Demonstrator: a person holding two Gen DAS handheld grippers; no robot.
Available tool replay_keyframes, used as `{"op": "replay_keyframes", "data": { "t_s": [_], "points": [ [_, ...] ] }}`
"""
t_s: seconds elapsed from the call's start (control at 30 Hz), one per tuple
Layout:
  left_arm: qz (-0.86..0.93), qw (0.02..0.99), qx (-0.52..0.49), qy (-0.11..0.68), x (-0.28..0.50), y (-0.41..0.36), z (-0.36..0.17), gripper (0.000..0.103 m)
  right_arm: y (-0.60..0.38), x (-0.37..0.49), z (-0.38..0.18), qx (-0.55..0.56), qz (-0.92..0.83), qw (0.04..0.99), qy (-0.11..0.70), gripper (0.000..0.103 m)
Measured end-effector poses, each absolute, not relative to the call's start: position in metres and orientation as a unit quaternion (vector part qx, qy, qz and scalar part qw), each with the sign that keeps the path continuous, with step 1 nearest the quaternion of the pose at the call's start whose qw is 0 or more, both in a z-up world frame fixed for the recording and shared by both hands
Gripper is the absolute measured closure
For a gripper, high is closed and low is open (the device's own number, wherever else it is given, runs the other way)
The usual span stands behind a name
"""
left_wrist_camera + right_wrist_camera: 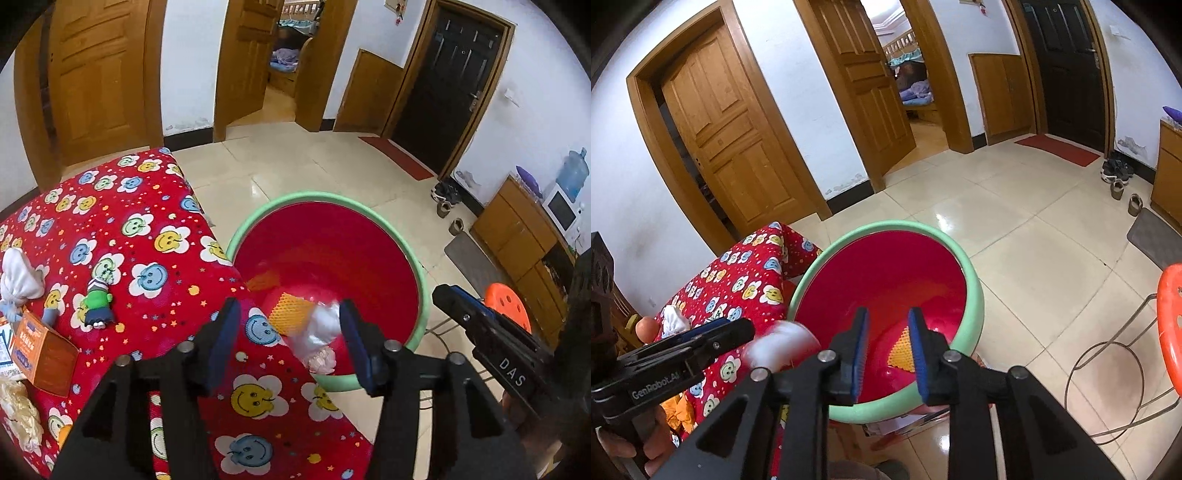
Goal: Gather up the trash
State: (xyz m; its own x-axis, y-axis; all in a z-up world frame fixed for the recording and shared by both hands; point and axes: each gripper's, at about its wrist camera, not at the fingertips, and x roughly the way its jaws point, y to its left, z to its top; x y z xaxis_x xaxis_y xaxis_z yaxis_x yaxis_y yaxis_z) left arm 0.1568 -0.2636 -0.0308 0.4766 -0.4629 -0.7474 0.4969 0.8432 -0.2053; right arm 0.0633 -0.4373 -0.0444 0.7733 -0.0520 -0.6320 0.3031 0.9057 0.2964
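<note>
— At the left edge of the left wrist view, what lies on the red smiley cloth (122, 229)?

— A tied white bag (18, 275), an orange box (44, 350) and a small toy (98, 301); the right view hides most of that.

— And the trash?

— A blurred clear wrapper (317, 332) sits between the left gripper (290, 328) pads, jaws apart, over the red bin (325, 199).

— The right gripper (888, 349)?

— Slightly apart, empty, above the bin's orange mesh (903, 350). An orange stool (1172, 317) stands right.
</note>
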Motion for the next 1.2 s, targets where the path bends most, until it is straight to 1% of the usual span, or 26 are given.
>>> {"op": "replay_keyframes", "data": {
  "t_s": [0.13, 0.37, 0.43, 0.53, 0.6, 0.67, 0.9, 1.2],
  "points": [
    [-0.262, 0.864, 0.019, 0.43, 0.156, -0.257, -0.029, 0.039, -0.436, 0.062, -0.043, 0.196, -0.094, 0.922, 0.321, 0.074],
    [-0.239, 0.869, 0.011, 0.433, 0.152, -0.239, -0.027, 0.037, -0.43, 0.058, -0.039, 0.198, -0.09, 0.923, 0.318, 0.065],
    [-0.23, 0.872, 0.008, 0.432, 0.15, -0.232, -0.026, 0.034, -0.426, 0.056, -0.037, 0.197, -0.086, 0.924, 0.317, 0.063],
    [-0.22, 0.879, 0.011, 0.424, 0.145, -0.222, -0.022, 0.03, -0.421, 0.054, -0.033, 0.196, -0.08, 0.926, 0.312, 0.057],
    [-0.214, 0.882, 0.011, 0.42, 0.143, -0.216, -0.019, 0.029, -0.415, 0.052, -0.03, 0.195, -0.076, 0.927, 0.311, 0.05],
    [-0.208, 0.884, 0.005, 0.418, 0.14, -0.205, -0.015, 0.029, -0.41, 0.051, -0.028, 0.195, -0.071, 0.927, 0.311, 0.048],
    [-0.175, 0.893, -0.011, 0.414, 0.13, -0.164, -0.005, 0.029, -0.382, 0.046, -0.016, 0.185, -0.045, 0.933, 0.306, 0.042],
    [-0.118, 0.905, -0.027, 0.408, 0.117, -0.105, -0.001, 0.029, -0.345, 0.042, -0.008, 0.173, -0.011, 0.936, 0.305, 0.04]
  ]
}}
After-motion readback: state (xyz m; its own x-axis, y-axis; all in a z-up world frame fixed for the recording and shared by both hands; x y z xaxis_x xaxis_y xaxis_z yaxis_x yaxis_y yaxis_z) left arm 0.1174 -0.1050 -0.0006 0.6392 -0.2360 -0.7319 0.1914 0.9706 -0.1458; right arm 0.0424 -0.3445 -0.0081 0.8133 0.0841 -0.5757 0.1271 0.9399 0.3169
